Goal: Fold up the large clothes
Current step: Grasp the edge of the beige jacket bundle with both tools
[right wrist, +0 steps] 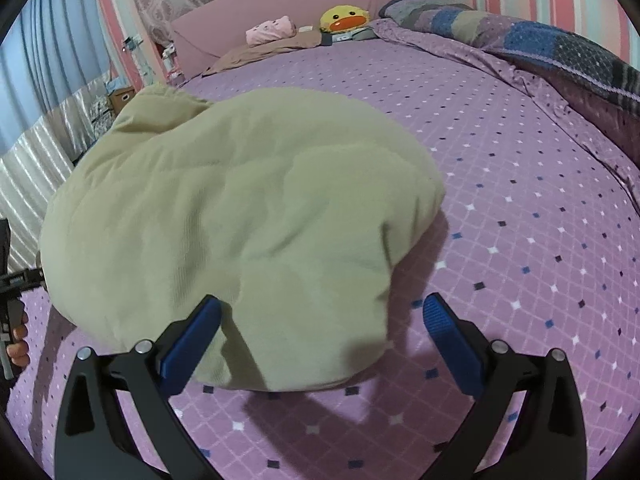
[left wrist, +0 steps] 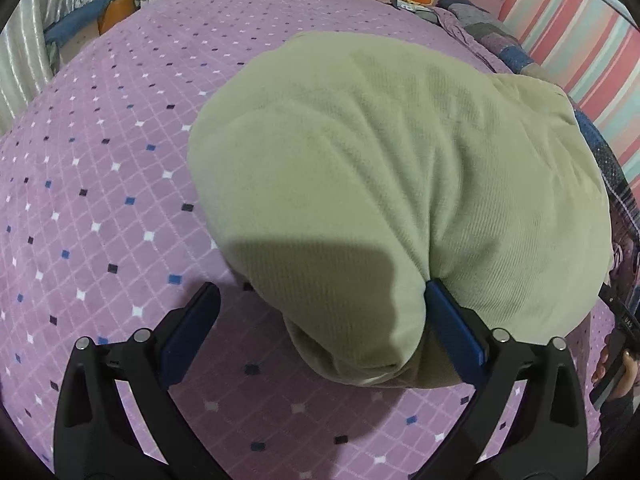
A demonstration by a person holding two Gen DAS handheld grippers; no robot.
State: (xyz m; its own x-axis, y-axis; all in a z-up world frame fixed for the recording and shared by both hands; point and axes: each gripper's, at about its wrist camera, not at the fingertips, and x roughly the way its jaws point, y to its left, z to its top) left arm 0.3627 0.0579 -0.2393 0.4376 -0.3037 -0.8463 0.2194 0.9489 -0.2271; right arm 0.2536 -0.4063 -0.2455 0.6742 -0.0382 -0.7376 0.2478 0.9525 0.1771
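Note:
A pale green knit garment (left wrist: pixel 380 160) lies bunched in a thick folded heap on the purple diamond-print bed sheet (left wrist: pixel 100 200). My left gripper (left wrist: pixel 322 288) is open just above the bed, straddling the heap's near corner. Its right finger (left wrist: pixel 452 328) touches the cloth and its left finger (left wrist: pixel 192 332) stands apart over bare sheet. In the right wrist view the same garment (right wrist: pixel 240 200) fills the left half. My right gripper (right wrist: pixel 323 301) is open too, its left finger (right wrist: pixel 192 344) against the cloth's near edge and its right finger (right wrist: pixel 452 344) over the sheet (right wrist: pixel 520 200).
A yellow duck plush (right wrist: pixel 344 18) and a pink bundle (right wrist: pixel 270 30) rest by the pink headboard. A patchwork blanket (right wrist: pixel 520 36) lies along the bed's right side. A hand holding the other gripper shows at the frame edge (left wrist: pixel 620 340). A cardboard box (right wrist: pixel 120 96) stands beside the bed.

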